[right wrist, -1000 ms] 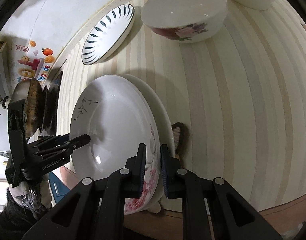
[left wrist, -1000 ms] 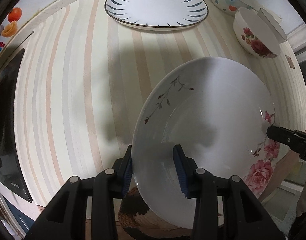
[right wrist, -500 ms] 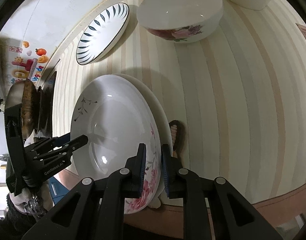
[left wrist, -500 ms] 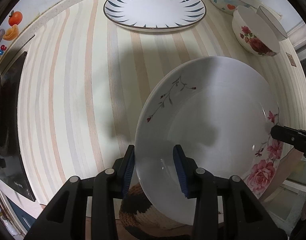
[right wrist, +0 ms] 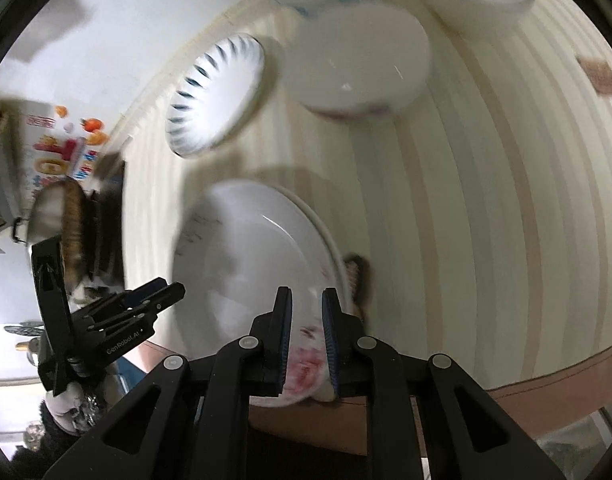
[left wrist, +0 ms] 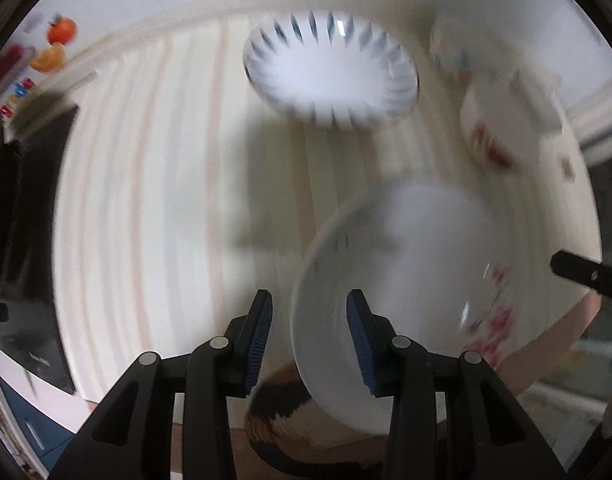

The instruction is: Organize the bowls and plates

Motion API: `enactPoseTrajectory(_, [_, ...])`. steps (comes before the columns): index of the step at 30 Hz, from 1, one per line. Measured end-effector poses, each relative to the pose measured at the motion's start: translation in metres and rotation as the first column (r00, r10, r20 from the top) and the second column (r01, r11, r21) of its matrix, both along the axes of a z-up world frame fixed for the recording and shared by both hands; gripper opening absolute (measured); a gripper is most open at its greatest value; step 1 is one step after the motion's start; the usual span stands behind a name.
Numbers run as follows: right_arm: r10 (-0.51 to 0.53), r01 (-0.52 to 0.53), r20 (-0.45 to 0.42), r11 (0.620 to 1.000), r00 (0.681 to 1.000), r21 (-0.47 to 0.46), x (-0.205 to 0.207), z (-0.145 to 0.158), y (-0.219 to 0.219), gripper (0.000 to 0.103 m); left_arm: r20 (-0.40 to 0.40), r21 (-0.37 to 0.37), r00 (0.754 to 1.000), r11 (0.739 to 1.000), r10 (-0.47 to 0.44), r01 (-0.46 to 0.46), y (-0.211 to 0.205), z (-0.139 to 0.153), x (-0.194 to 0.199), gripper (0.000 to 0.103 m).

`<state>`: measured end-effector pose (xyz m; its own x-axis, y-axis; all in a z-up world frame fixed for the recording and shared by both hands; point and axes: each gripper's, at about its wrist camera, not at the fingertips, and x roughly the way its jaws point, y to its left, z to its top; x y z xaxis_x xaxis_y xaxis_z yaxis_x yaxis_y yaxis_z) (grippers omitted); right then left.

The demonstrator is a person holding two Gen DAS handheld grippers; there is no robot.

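Now, left gripper (left wrist: 309,330): jaws set narrow, the rim of the floral plate (left wrist: 418,276) between the blue pads; whether both pads press it is hard to tell through the blur.
Right gripper (right wrist: 307,330): jaws nearly together, pinching the rose-painted edge of the same plate (right wrist: 250,276).
Floral plate: held tilted between both grippers, over the near edge of the striped counter (left wrist: 154,208).
Blue-petal plate (left wrist: 330,76): lying flat at the back of the counter, well apart.
Rose bowl (right wrist: 360,64): beside the blue-petal plate (right wrist: 216,94), with two more bowls behind it.
Picture: heavily blurred.
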<state>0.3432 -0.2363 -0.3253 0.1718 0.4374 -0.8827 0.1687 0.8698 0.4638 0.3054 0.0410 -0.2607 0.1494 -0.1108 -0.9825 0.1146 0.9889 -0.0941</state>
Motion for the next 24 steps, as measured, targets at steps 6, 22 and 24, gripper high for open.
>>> enactPoseTrajectory(6, [0.054, -0.058, 0.124, 0.998, 0.991, 0.026, 0.061, 0.05, 0.021, 0.038, 0.069, -0.025, 0.994, 0.997, 0.081, -0.079, 0.023, 0.026, 0.067, 0.037])
enactPoseTrajectory(22, [0.093, -0.093, -0.001, 0.984, 0.996, -0.153, 0.233, -0.031, 0.049, 0.038, -0.048, -0.008, 0.991, 0.992, 0.125, -0.126, 0.039, -0.062, 0.205, 0.037])
enactPoseTrajectory(24, [0.092, -0.093, -0.014, 0.983, 0.996, -0.16, 0.24, -0.04, 0.05, 0.038, -0.062, 0.0, 0.992, 0.994, 0.107, -0.107, 0.037, -0.072, 0.212, 0.037])
